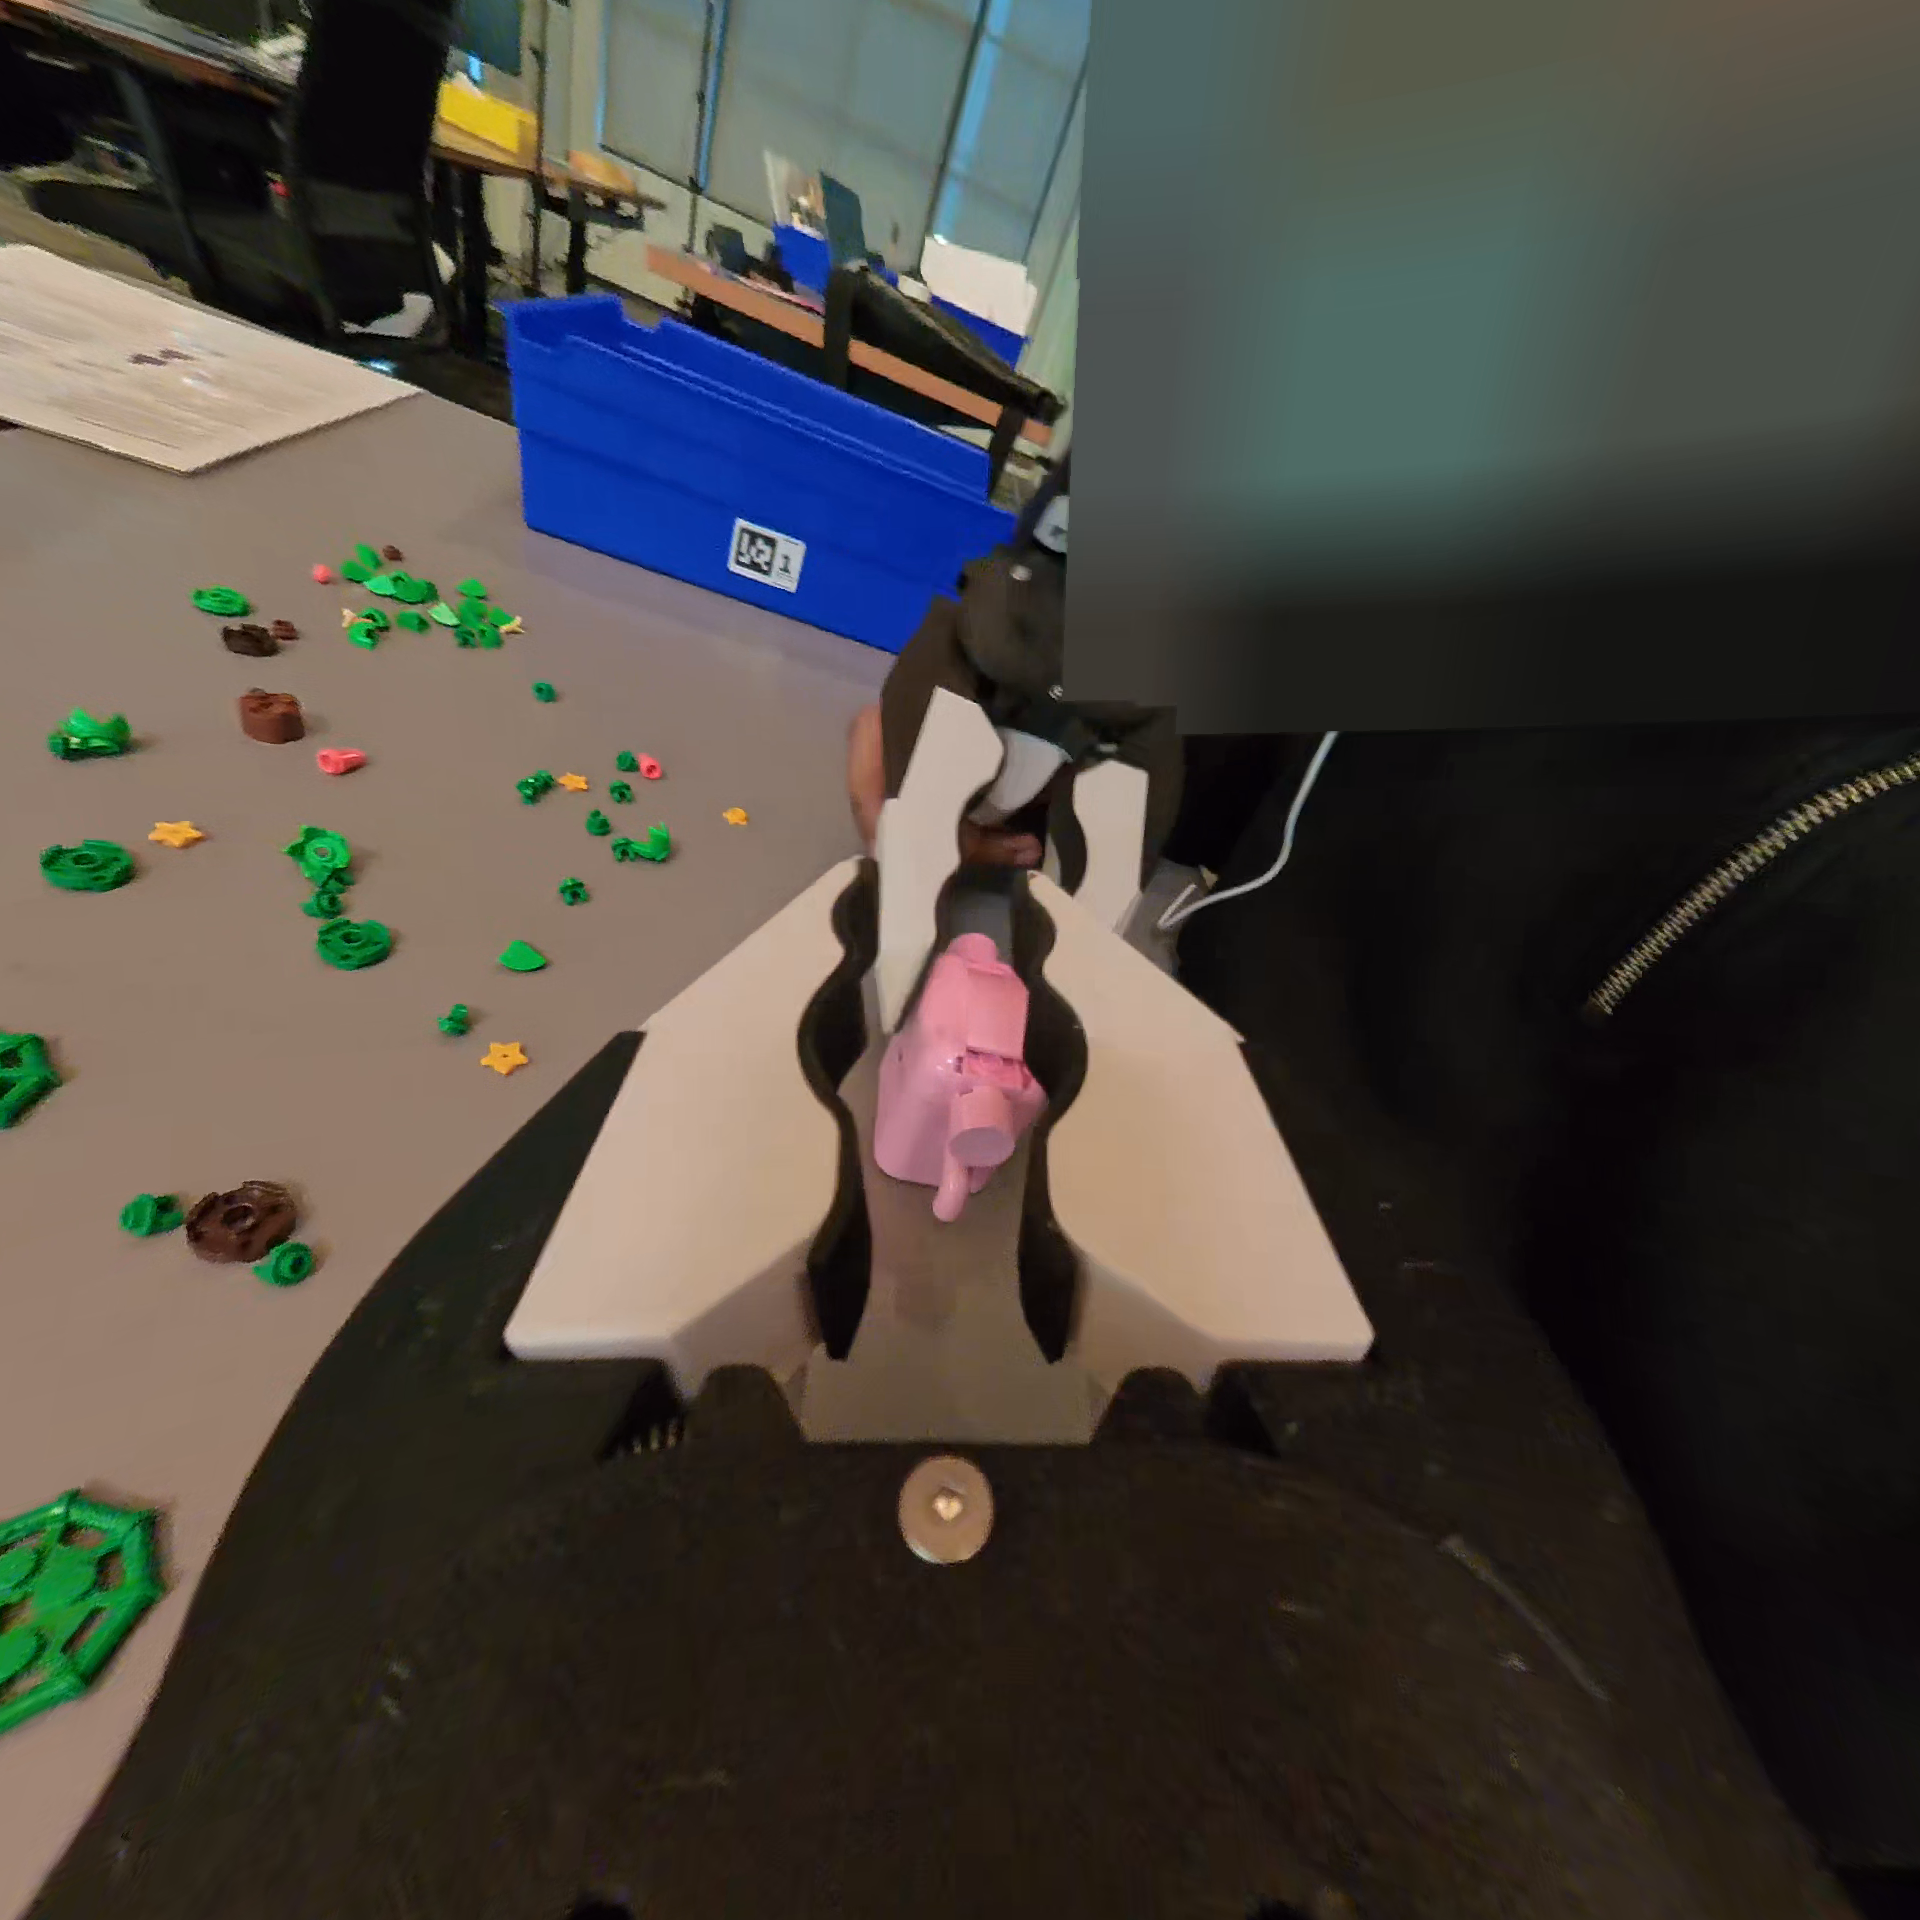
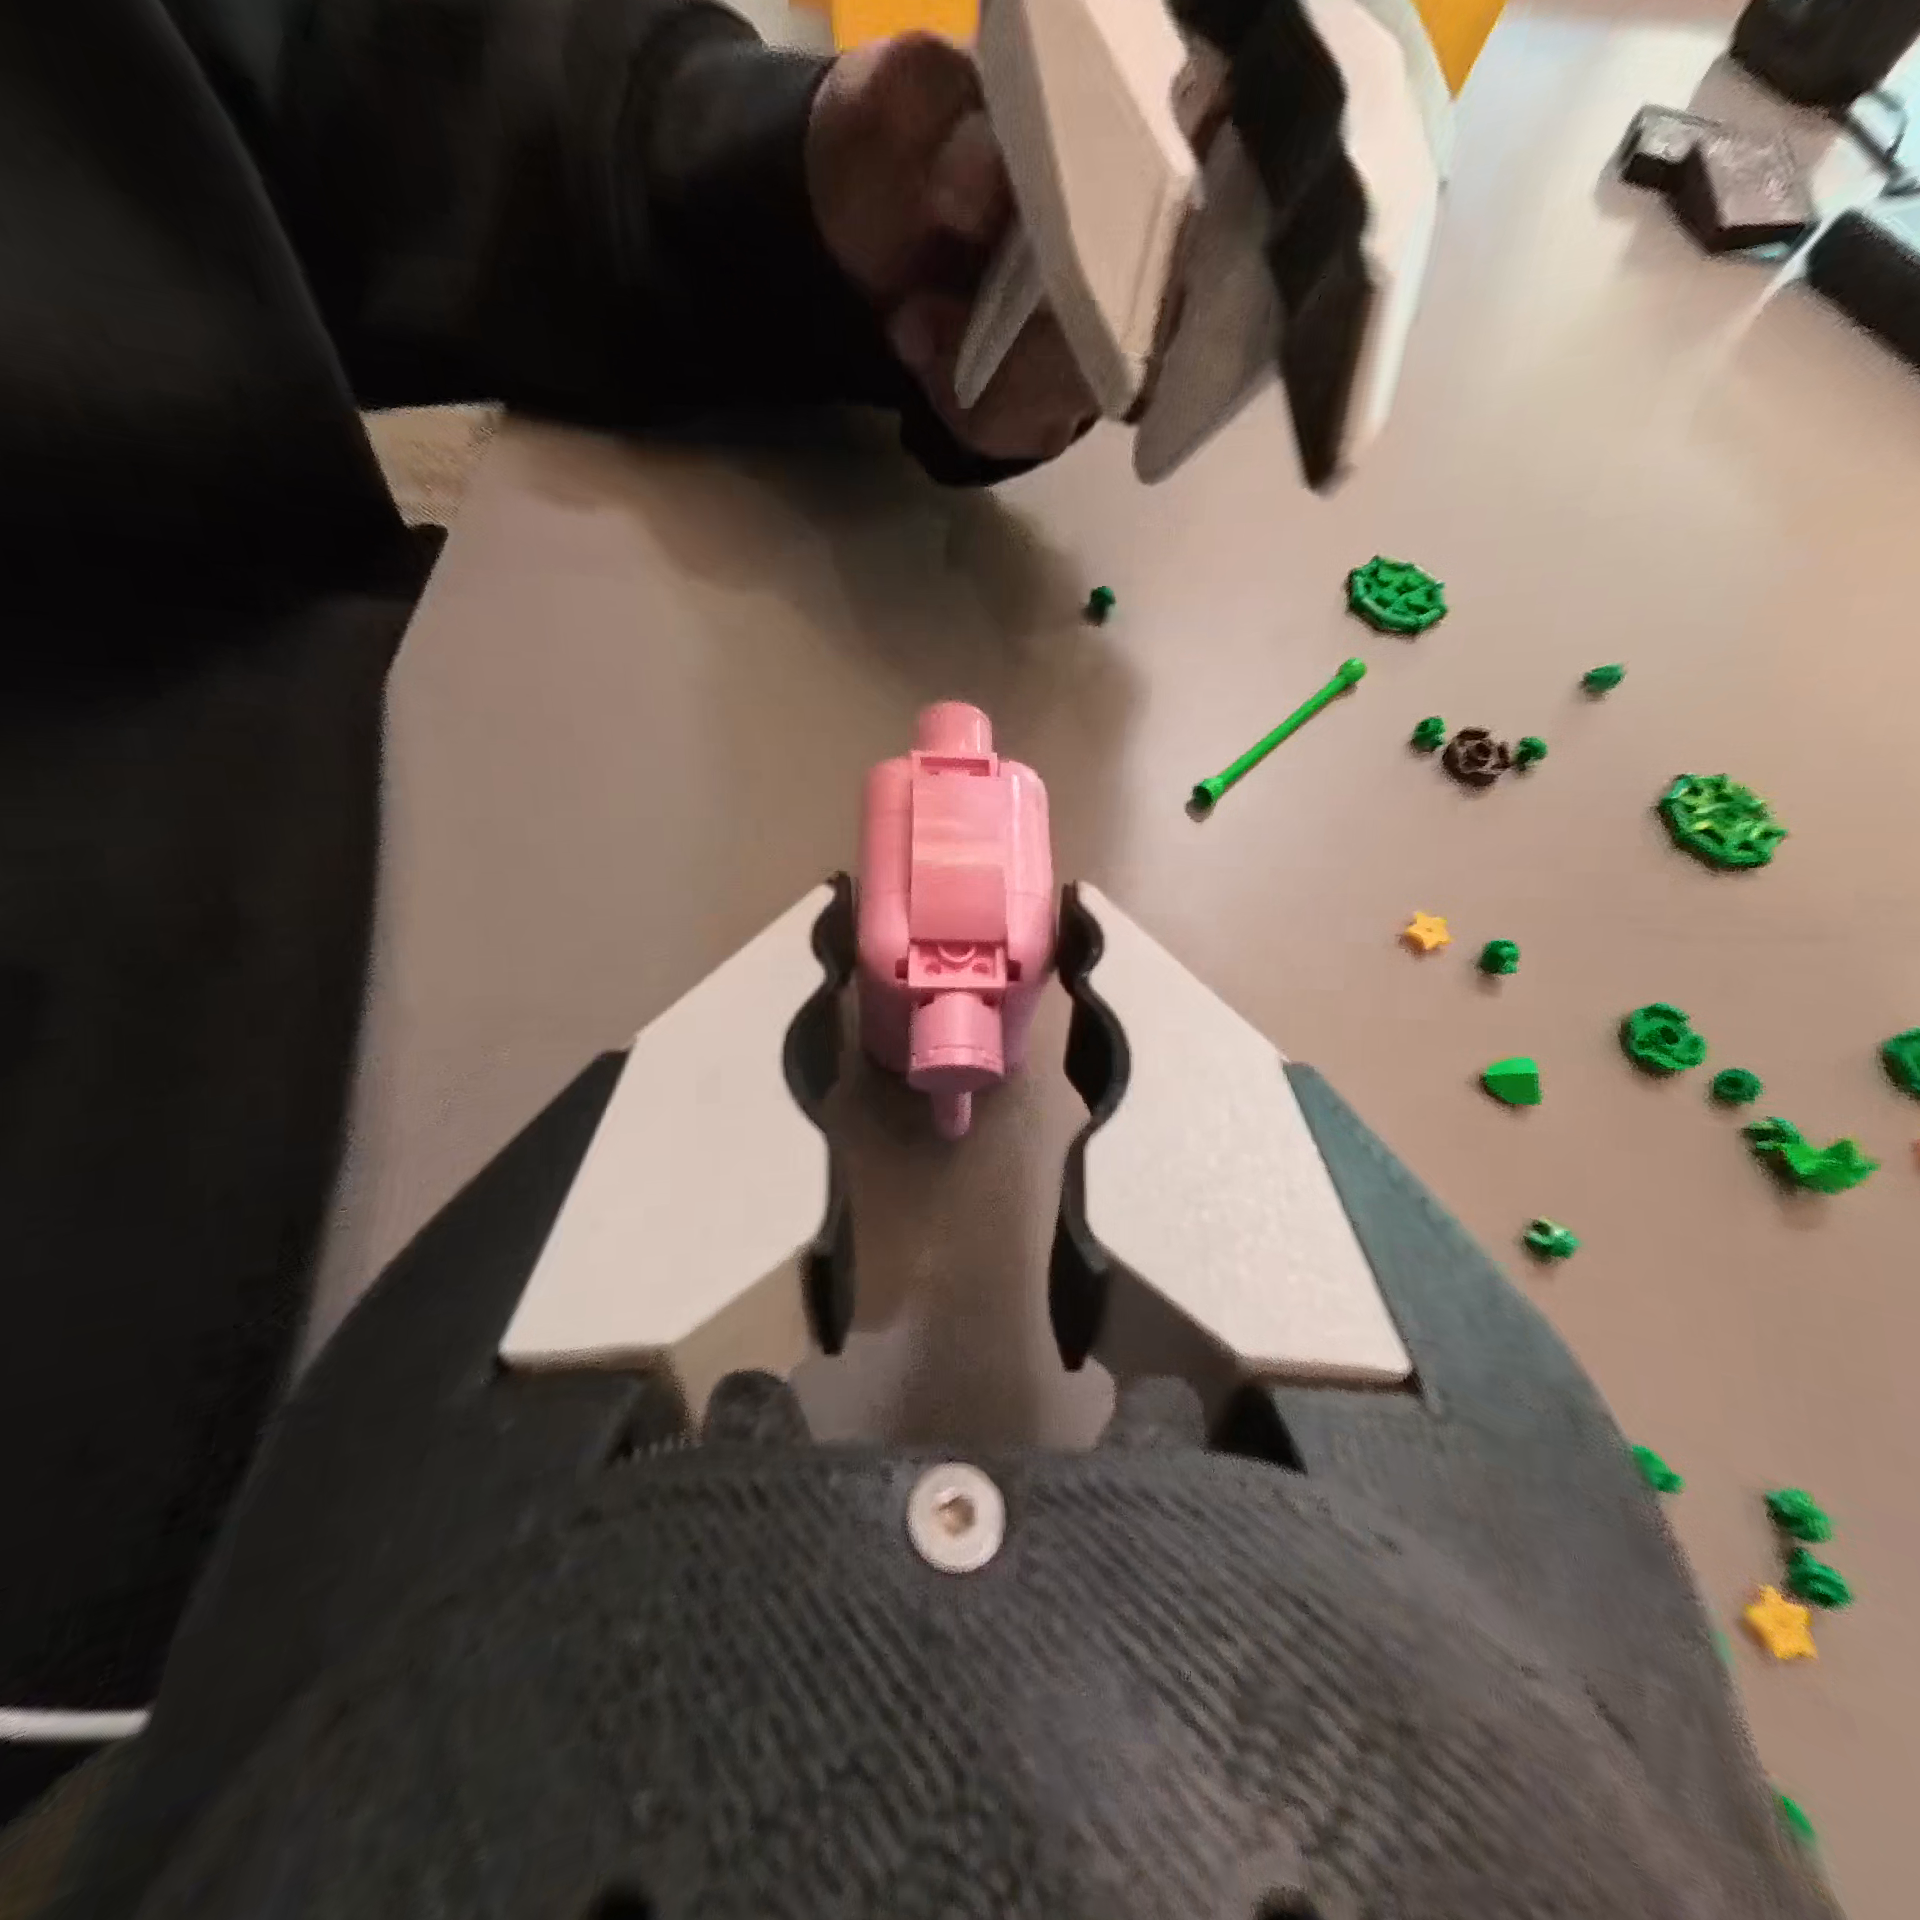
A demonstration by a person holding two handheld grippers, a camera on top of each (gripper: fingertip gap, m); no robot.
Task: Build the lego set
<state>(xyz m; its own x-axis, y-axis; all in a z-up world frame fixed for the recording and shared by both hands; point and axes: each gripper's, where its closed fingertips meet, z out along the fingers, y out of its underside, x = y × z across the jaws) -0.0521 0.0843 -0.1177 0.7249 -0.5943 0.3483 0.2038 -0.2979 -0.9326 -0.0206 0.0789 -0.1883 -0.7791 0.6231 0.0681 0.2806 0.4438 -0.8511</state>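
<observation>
While the right tongs (image 2: 956, 925) pinch the pink lego assembly (image 2: 951, 914) above the table (image 2: 644, 644), its long axis runs along their fingers, peg end outward; the left tongs (image 1: 951, 1049) flank it, contact unclear

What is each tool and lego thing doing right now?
pink lego piece, pinched in the right tool, off the table
right tool, shut on the pink lego piece
left tool, open, empty
green lego bits, loose on the table
</observation>
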